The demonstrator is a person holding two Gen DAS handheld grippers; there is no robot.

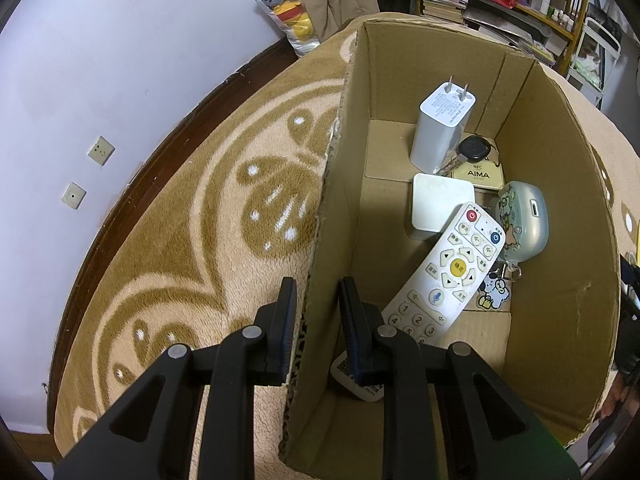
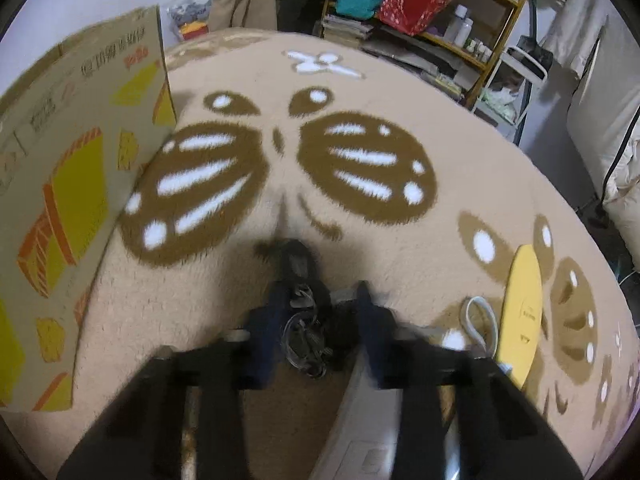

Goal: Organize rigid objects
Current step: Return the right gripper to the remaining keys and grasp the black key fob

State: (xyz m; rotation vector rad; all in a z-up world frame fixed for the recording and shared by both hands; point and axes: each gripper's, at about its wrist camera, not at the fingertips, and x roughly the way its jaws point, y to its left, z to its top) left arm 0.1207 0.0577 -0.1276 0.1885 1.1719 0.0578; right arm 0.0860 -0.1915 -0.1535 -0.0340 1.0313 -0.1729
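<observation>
An open cardboard box (image 1: 560, 240) stands on a tan blanket. Inside it lie a white remote (image 1: 444, 276), a white plug charger (image 1: 440, 124), a white square block (image 1: 442, 204), a black key fob (image 1: 474, 150), an AIMA card (image 1: 478, 174), a pale patterned case (image 1: 520, 220) and a cartoon charm (image 1: 494, 292). My left gripper (image 1: 318, 312) is shut on the box's left wall, one finger inside and one outside. In the blurred right wrist view, my right gripper (image 2: 322, 308) holds a dark key bunch (image 2: 298, 268) between its fingers, low over the blanket.
The box's printed outer side (image 2: 80, 160) rises at the left of the right wrist view. A yellow disc (image 2: 524, 312) and a white cord loop (image 2: 476, 320) lie to the right; a pale flat device (image 2: 360, 420) lies under the gripper. Cluttered shelves (image 2: 440, 20) stand behind.
</observation>
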